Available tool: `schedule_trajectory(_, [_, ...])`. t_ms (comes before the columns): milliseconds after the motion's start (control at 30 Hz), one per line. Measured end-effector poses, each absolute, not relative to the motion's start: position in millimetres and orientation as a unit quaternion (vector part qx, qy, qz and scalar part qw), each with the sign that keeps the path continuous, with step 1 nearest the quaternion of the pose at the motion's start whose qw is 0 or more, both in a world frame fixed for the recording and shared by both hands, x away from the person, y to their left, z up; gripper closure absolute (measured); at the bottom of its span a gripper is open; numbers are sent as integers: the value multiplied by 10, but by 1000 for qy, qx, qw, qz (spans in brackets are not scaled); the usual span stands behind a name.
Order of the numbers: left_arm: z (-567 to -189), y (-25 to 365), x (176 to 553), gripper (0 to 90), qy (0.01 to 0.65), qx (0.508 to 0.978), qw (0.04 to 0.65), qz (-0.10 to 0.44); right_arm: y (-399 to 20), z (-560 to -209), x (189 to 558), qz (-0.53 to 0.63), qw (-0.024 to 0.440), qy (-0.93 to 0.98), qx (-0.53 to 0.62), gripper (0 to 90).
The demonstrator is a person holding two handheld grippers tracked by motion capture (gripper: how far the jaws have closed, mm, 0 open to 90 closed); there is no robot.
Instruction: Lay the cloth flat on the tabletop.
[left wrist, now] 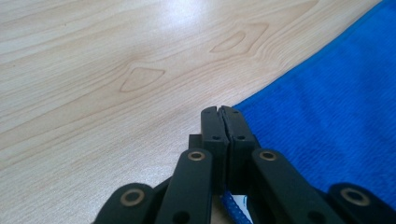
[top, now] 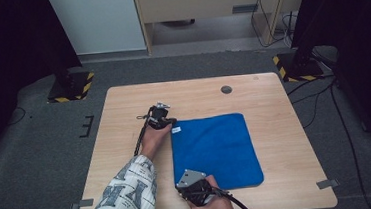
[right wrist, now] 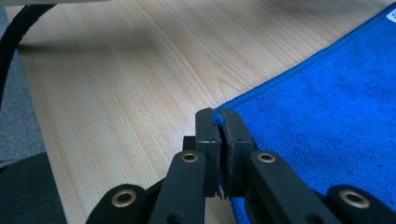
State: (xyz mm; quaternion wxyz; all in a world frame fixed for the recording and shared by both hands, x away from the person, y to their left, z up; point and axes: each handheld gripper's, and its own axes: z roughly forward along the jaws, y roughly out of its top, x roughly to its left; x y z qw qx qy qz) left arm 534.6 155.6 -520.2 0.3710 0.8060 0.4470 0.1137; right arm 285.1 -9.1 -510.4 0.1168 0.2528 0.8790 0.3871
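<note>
A: Reference landmark is the rectangular light-wood table [top: 130,189]. State what lies on it, largest item first

B: The square blue microfibre cloth [top: 214,150] lies flat on the table, right of the table's centre and toward its near edge. A small white label [top: 176,130] sits at the cloth's far-left corner. A round grey cable port [top: 226,89] is set into the table near its far edge, well apart from the cloth

A: Tool status?

B: The left gripper [left wrist: 221,112], a black two-jaw unit, is at the cloth's far-left corner. In the left gripper view its jaws stand closed against each other, with blue hem and the white label visible low between them, so it is judged clamped on that corner. The right gripper [right wrist: 217,116] is at the near-left corner, by the table's near edge; blue pile shows pinched at the tips of its closed jaws

A: Judged step and failure modes?

B: Both left corners appear secured, ready for a lift and fold across the table. Risks:
- The right gripper's bite is shallow, at the very tip; a quick pull may strip the corner free
- The left gripper may hold mainly hem and label; the corner could slip out under tension
- Uneven lift of the two hands would skew the fold
- Dragging instead of lifting would bunch the cloth on the table
</note>
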Motion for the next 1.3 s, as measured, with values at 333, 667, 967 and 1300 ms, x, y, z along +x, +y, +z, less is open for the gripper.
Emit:
schedule_trajectory(333, [-4964,1617,5306,888,461,789,387,124,-48,-5108,2861,406,111,865,272,884])
schedule_trajectory(667, [-4788,1569,5302,888,460,788,384,143,-14,-5007,2866,425,118,851,286,888])
schedule_trajectory(967, [-4752,1712,5323,889,475,777,388,143,44,-4879,2888,433,129,846,284,888])
schedule_trajectory(1300, [-4707,1766,5304,890,473,781,381,148,165,-4953,2888,447,115,842,279,888])
